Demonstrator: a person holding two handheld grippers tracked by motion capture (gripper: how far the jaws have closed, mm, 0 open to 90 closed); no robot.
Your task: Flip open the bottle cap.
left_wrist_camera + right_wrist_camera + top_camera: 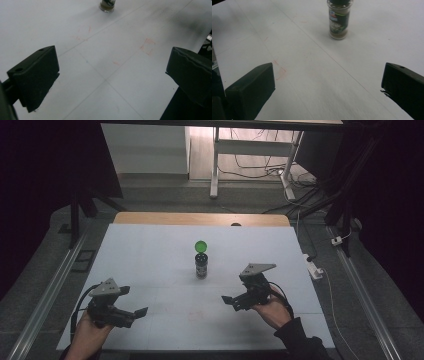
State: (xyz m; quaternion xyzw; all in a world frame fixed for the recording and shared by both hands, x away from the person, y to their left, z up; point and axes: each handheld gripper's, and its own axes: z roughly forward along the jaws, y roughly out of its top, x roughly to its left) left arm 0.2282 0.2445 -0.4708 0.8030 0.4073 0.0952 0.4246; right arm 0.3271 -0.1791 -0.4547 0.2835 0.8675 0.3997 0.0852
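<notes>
One jar (201, 260) stands upright on the white table (150, 260), and two grippers are held over the table's near part, one in each hand. The jar is a small clear spice jar with a green lid and a dark label, placed near the middle of the table, and nothing touches it. It lies beyond both grippers and between them: well apart from the left gripper (142, 311), which sits at the near left, and somewhat nearer the right gripper (226, 299), which sits at the near right. In the left gripper view the jar's base (107, 5) shows at the top edge, far ahead of the jaws; in the right gripper view the jar (339, 21) stands ahead, between the lines of the two jaws. Both grippers have their jaws spread wide with only bare table between them, holding nothing. Each hand grips its tool from behind, forearms coming in from the near edge, the jaws pointing inward towards each other.
</notes>
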